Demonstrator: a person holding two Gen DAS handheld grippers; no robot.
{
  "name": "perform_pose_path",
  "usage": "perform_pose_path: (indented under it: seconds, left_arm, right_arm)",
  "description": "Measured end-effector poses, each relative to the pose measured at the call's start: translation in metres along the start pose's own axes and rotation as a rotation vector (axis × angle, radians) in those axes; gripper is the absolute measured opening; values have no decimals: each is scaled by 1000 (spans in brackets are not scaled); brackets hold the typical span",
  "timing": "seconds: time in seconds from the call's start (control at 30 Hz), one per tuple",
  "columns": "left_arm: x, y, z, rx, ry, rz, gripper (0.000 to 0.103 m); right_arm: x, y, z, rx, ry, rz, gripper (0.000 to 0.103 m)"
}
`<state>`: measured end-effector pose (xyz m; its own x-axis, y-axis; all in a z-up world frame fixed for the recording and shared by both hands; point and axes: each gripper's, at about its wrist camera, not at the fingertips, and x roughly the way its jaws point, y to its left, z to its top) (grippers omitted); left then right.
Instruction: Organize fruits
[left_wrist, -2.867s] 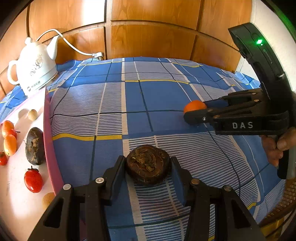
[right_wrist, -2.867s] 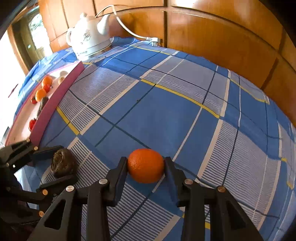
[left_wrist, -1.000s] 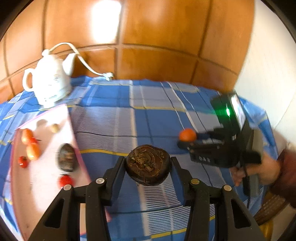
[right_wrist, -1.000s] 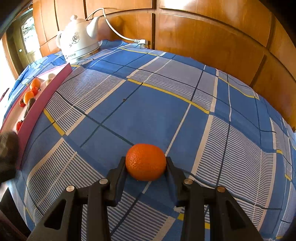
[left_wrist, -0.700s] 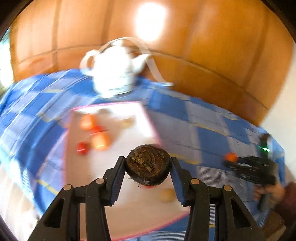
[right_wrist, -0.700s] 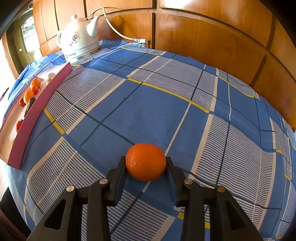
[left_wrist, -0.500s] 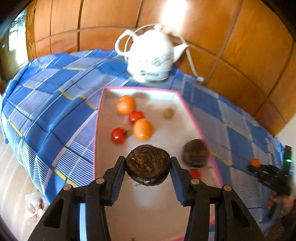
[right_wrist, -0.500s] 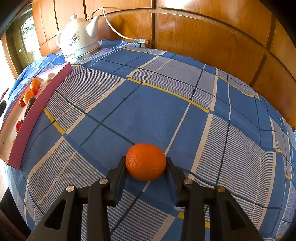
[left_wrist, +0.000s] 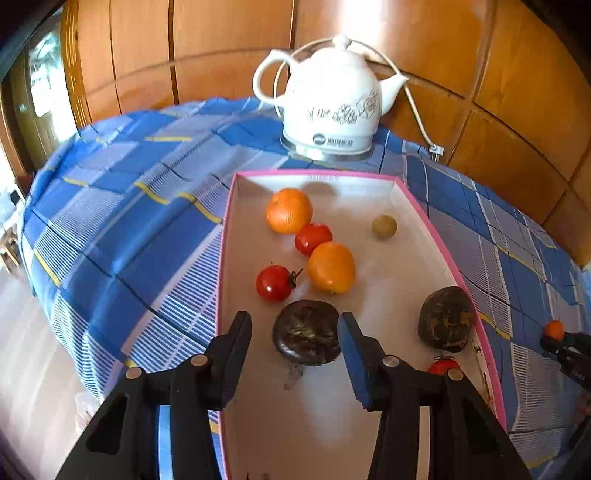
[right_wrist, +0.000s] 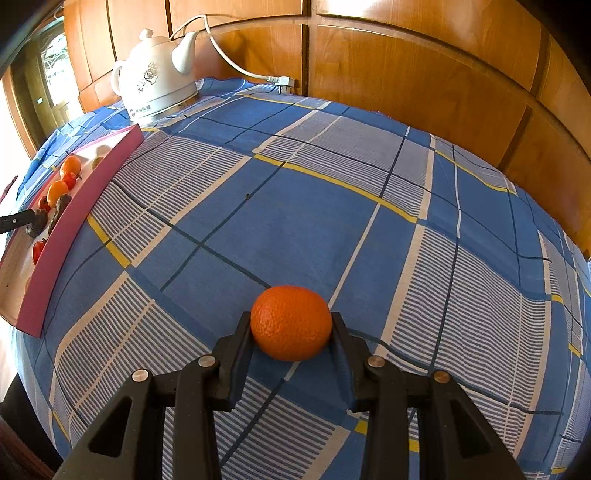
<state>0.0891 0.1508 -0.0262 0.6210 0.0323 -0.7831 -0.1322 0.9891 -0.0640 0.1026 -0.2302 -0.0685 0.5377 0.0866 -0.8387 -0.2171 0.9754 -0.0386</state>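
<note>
My left tongs (left_wrist: 294, 323) bracket the hard, roll-prone dark fruit (left_wrist: 306, 338) low over the tray (left_wrist: 406, 280), grip unconfirmed since a gap shows at one pad, while my right tongs (right_wrist: 291, 319) clamp the light, yielding orange (right_wrist: 291, 323) across its middle over the tablecloth (right_wrist: 295, 206).

My black left gripper (left_wrist: 295, 345) has blue pads (left_wrist: 349, 347) around a dark brown, mottled fruit (left_wrist: 306, 338). At twelve o'clock sit two orange fruits (left_wrist: 289, 210), red tomatoes (left_wrist: 275, 282) and a small tan one (left_wrist: 384, 226) on a white tray with a pink rim (left_wrist: 223, 236). The white kettle (left_wrist: 332, 110) bears grey flowers. My black right gripper (right_wrist: 291, 332) flanks a bright orange fruit (right_wrist: 291, 322) over the blue cloth (right_wrist: 332, 206), checked with white stripes and yellow lines.
</note>
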Motion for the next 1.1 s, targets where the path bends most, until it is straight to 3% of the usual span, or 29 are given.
perform_pose_path:
  seconds: [0.2, 0.67, 1.1]
  left_arm:
    - [-20, -7, -9, 10, -53, 60, 51]
    - [-54, -34, -22, 49, -102, 52, 56]
    - [-59, -38, -26, 45, -128, 96, 81]
  right_arm:
    - [0, 2, 1, -2, 2, -3, 39]
    - [0, 1, 1, 6, 5, -1, 40]
    - [0, -1, 2, 21, 15, 11, 40]
